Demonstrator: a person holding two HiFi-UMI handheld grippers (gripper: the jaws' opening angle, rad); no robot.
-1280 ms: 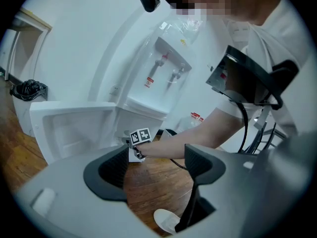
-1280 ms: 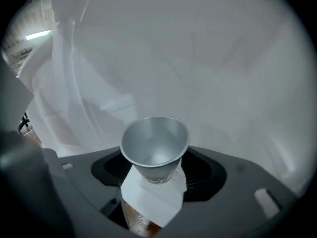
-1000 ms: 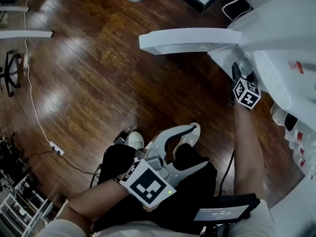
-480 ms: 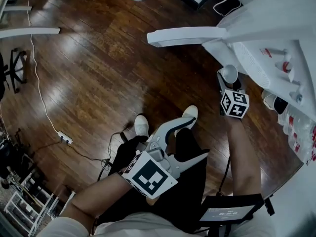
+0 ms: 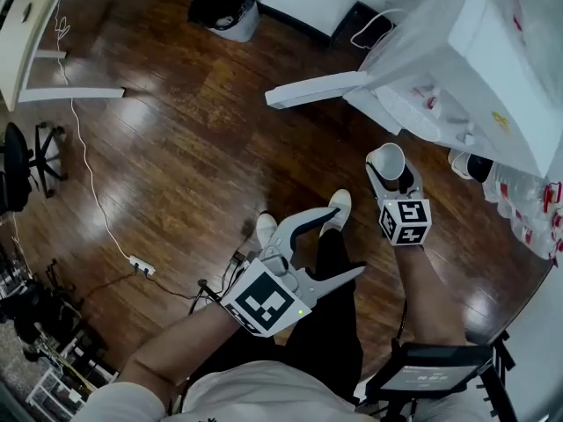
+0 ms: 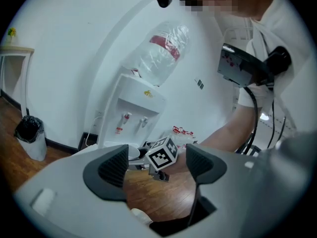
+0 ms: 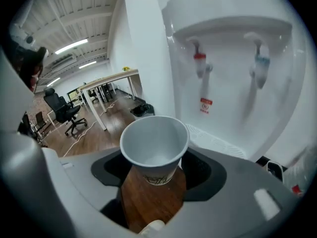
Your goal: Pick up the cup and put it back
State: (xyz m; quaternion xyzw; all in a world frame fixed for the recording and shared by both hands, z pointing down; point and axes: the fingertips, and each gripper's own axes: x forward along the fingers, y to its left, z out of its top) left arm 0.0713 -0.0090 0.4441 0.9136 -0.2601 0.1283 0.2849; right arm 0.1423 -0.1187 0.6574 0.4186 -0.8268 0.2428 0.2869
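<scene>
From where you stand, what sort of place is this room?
Probably an open office: a bottled water dispenser stands against the wall, desks and a swivel chair fill the room beyond, and the floor is wood.

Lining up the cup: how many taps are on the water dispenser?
2: a red tap at left and a blue tap at right on the water dispenser front; none seems hidden.

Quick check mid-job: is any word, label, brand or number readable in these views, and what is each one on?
Nothing can be read for certain.
Paper cup: dark print near its base, blurred.
Water dispenser: small red tag on its front, too small to read.
Water bottle: red label, unreadable.
Screen at the person's waist: pale characters, blurred.
</scene>
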